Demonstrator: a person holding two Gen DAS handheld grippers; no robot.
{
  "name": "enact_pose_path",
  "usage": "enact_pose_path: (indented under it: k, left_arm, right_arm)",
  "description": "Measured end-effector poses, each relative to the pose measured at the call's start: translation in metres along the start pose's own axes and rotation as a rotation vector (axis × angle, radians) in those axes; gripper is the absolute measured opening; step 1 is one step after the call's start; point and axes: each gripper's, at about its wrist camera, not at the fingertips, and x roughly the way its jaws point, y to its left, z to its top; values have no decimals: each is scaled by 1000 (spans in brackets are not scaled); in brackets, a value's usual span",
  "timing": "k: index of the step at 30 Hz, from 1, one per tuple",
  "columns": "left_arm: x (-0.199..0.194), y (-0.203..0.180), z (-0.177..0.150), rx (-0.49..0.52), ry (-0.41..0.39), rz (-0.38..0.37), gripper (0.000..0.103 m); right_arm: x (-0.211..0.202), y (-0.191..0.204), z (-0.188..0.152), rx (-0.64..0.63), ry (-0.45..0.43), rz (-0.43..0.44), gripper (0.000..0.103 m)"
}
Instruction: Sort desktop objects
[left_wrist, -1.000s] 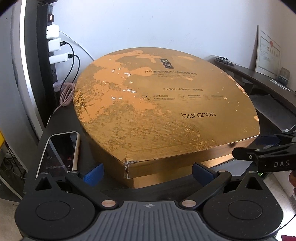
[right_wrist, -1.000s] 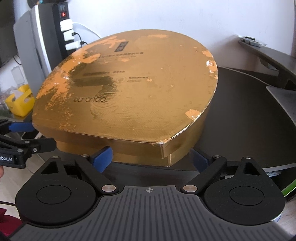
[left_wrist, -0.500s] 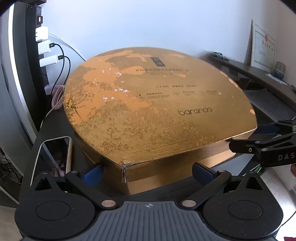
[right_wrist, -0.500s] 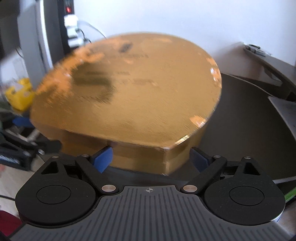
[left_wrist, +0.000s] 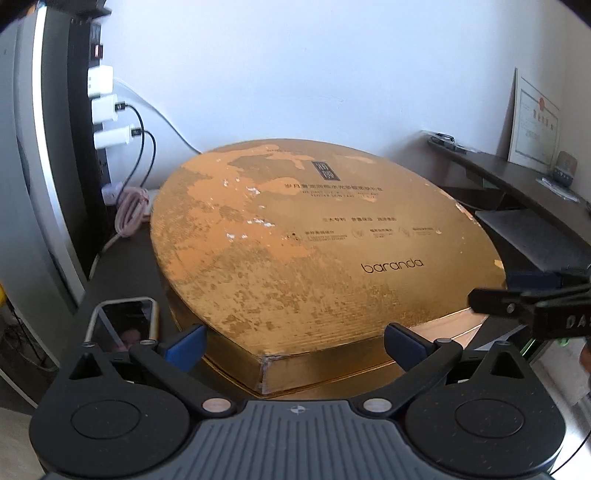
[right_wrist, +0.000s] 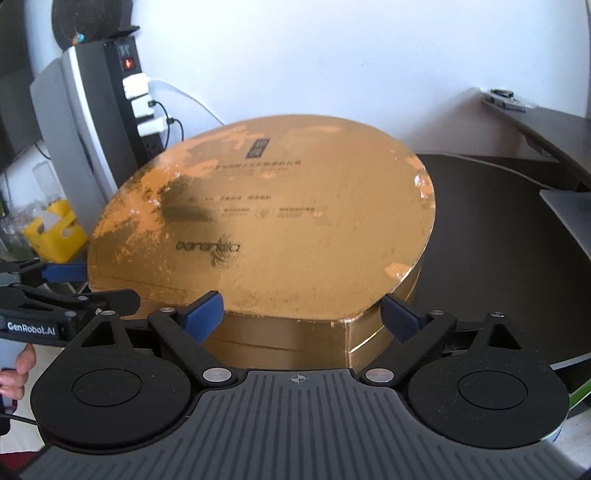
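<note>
Your left hand-held gripper (left_wrist: 293, 347) stands spread at the near left corner of the big gold box (left_wrist: 325, 254), one blue fingertip on each side of that corner and neither one pressing on the cardboard. Your right hand-held gripper (right_wrist: 303, 314) sits at the near right corner in the same way; its jaws have just been opening wider, and the corner of the box lies between them untouched. The box rests flat on the dark table (right_wrist: 487, 236), filling most of its middle, with the lid on and a thin seam showing along the side wall.

The step in hand looks like taking hold of the box with both tools, either to lift the lid or to shift the whole thing. Next you would need both grippers to bear on the side walls at once and evenly, since the box is wide and a one-sided pull would likely tilt it.

On the left, a phone (left_wrist: 125, 323) lies just beside the box edge, close to your left fingertip. Behind it a pink cable (left_wrist: 129, 210) is coiled below a power strip (left_wrist: 99, 110) with white chargers. To the right a raised shelf (left_wrist: 517, 177) carries a framed certificate (left_wrist: 533, 125), well apart from the box.
</note>
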Motion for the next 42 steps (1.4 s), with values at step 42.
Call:
enact_pose_path:
  k: [42]
  left_arm:
    - [34, 79, 58, -216, -12, 377, 101]
  right_arm:
    - [-13, -21, 29, 115, -25, -101, 103]
